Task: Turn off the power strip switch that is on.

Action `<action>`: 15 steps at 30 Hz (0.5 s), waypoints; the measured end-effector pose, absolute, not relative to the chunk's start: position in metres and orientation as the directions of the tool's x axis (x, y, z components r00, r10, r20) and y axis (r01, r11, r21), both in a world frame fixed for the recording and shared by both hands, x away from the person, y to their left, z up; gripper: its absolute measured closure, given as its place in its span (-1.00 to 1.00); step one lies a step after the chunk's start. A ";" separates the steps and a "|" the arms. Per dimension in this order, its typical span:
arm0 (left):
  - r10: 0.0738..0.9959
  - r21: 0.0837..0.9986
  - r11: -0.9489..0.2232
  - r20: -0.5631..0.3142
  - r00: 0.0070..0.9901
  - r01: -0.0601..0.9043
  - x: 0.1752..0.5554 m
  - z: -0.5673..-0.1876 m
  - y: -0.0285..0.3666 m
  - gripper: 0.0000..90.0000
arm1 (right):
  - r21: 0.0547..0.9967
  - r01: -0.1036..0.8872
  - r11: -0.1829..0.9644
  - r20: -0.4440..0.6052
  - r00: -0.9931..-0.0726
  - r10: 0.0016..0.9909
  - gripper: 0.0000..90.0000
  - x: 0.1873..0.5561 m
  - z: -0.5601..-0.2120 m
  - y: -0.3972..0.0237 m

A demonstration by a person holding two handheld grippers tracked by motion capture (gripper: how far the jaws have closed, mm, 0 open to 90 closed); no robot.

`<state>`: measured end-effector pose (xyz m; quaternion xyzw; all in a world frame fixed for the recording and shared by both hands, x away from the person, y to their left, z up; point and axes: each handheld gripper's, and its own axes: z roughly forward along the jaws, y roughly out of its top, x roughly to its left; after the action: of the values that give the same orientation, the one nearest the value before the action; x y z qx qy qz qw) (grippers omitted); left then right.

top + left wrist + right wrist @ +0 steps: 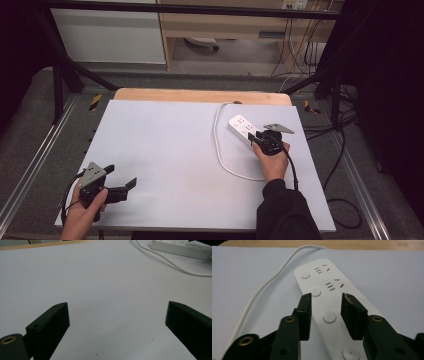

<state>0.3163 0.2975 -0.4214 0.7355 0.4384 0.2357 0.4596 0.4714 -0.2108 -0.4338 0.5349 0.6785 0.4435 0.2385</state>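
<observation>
A white power strip (242,128) lies on the right part of the pale sheet (165,150); its white cable (218,145) loops off toward the left and back. My right gripper (256,138) hovers over the strip's near half, jaws partly apart. In the right gripper view, the strip (324,280) with its round buttons and socket slots runs between the two jaws, and my right gripper (326,300) has nothing pressed by its pads. My left gripper (127,181) rests at the front left, wide open. In the left gripper view, my left gripper (117,307) spans bare sheet, and the strip (180,247) shows far off.
The sheet covers a wooden tabletop (200,95) whose far edge shows. Black frame bars (70,75) and loose cables (345,150) stand around the table. A person's hand and dark sleeve (285,210) come in at the bottom right.
</observation>
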 end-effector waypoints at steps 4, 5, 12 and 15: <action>0.862 0.883 -0.190 -0.058 0.503 0.428 0.316 -0.421 0.298 -0.88 | 0.877 0.480 0.016 0.165 -0.333 0.929 -0.11 0.475 -0.429 -0.209; 0.862 0.883 -0.190 -0.059 0.503 0.429 0.316 -0.421 0.298 -0.88 | 0.877 0.480 0.016 0.165 -0.333 0.929 -0.11 0.475 -0.429 -0.209; 0.862 0.884 -0.189 -0.060 0.504 0.428 0.316 -0.421 0.298 -0.88 | 0.880 0.474 0.007 0.173 -0.335 0.926 -0.51 0.480 -0.424 -0.207; 0.859 0.884 -0.191 -0.059 0.508 0.427 0.316 -0.421 0.298 -0.88 | 0.867 0.499 0.006 0.186 -0.334 0.924 -0.58 0.482 -0.420 -0.207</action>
<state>0.3158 0.2979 -0.4210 0.7355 0.4374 0.2341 0.4614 0.4817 -0.2065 -0.4202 0.5299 0.6714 0.4648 0.2287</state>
